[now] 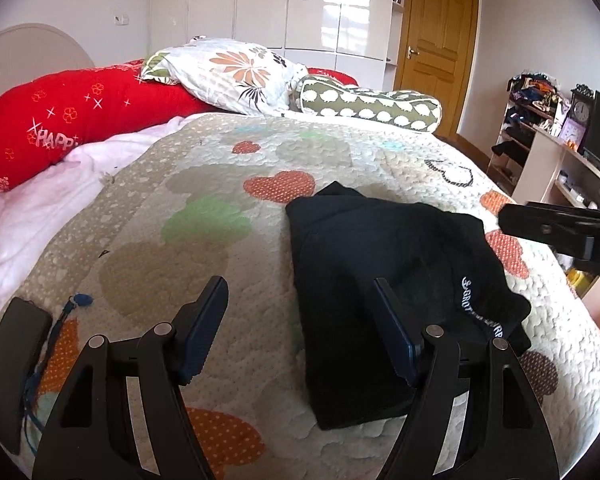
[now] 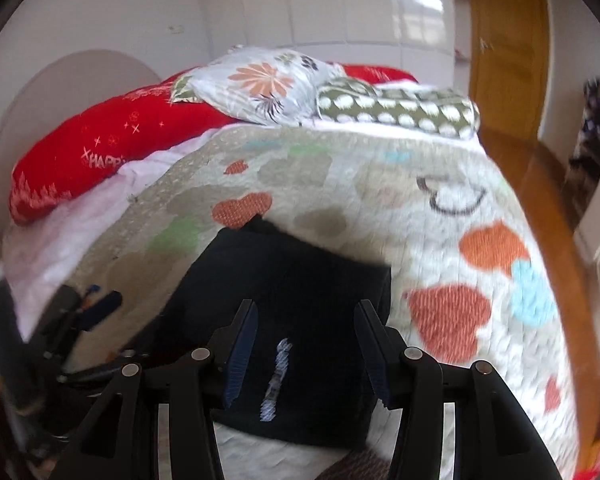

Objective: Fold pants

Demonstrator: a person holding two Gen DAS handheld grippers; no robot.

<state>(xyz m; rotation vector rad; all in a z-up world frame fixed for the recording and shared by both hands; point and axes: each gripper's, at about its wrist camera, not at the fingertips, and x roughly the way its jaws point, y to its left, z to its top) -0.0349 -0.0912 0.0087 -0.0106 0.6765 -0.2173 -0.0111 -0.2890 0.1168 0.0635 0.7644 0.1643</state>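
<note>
Black pants (image 1: 380, 280) lie folded into a thick bundle on the heart-patterned quilt (image 1: 204, 248), with white lettering along one edge. My left gripper (image 1: 300, 292) hovers open at the bundle's left side; its right finger overlaps the cloth and its left finger stands over bare quilt. In the right wrist view the pants (image 2: 292, 276) fill the middle. My right gripper (image 2: 306, 312) stands open just above them, the lettering (image 2: 276, 376) showing between its fingers and no pad pressing on cloth. The right gripper (image 1: 560, 232) also juts in from the right edge of the left wrist view.
A flat black case on a blue cord (image 1: 16, 368) lies at the quilt's near left. A red pillow (image 1: 80, 120), a floral pillow (image 1: 236, 72) and a green bolster (image 1: 372, 108) line the bed's head. Shelves and a desk (image 1: 540, 144) stand beyond the bed's right edge.
</note>
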